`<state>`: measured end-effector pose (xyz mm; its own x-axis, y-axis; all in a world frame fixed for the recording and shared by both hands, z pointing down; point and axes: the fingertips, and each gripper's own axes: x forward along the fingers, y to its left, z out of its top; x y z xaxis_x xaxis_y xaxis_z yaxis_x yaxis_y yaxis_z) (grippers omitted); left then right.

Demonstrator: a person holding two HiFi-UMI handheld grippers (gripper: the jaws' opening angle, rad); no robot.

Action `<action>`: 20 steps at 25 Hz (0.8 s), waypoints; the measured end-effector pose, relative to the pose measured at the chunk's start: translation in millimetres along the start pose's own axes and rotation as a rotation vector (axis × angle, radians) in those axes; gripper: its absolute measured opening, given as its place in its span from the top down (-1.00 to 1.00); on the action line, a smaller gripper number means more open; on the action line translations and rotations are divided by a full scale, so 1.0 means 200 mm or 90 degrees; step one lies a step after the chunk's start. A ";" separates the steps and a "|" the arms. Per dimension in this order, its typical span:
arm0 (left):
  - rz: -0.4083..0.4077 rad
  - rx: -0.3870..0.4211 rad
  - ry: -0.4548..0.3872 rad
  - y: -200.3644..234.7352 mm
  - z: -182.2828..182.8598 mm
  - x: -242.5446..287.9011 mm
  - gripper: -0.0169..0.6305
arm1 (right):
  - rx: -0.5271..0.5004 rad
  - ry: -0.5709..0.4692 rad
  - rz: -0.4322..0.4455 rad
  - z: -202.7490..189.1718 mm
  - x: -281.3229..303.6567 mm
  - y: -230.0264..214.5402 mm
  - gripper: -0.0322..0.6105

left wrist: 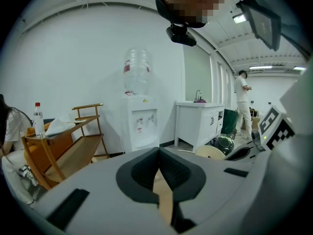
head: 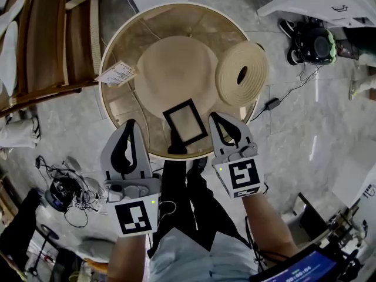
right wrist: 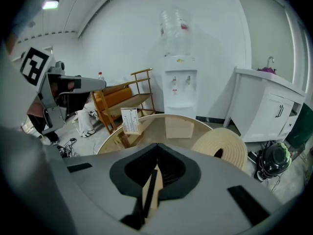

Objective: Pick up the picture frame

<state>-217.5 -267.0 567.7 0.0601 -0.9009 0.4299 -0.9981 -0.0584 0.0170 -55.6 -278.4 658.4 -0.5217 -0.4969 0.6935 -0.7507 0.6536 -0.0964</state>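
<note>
The left gripper (head: 130,124) hovers at the near rim of the round glass table (head: 101,93), its jaws pressed together on nothing. Just to its right, the black picture frame (head: 185,122) sits on the glass by the straw hat (head: 176,69). The right gripper (head: 215,117), also closed and empty, is just beside the frame.

black picture frame (head: 185,123), beige table (head: 117,37)

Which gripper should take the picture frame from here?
Right. The right gripper sits just beside the picture frame at the table's near edge; the left gripper is farther off. Both have jaws together, so it must open first.
</note>
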 end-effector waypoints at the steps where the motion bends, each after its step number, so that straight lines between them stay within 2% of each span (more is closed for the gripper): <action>1: -0.001 -0.001 0.001 0.00 -0.03 0.02 0.90 | -0.003 0.004 0.003 -0.04 0.03 0.01 0.86; 10: -0.029 0.000 0.029 -0.03 -0.25 0.13 0.90 | 0.004 0.033 0.014 -0.32 0.20 0.02 0.83; 20: -0.046 -0.002 0.054 -0.05 -0.42 0.19 0.90 | 0.019 0.093 0.049 -0.58 0.34 0.09 0.64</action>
<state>-206.9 -264.1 659.8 0.1317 -0.8547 0.5021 -0.9912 -0.1209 0.0541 -57.4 -233.7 786.3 -0.5147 -0.3559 0.7800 -0.7235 0.6684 -0.1725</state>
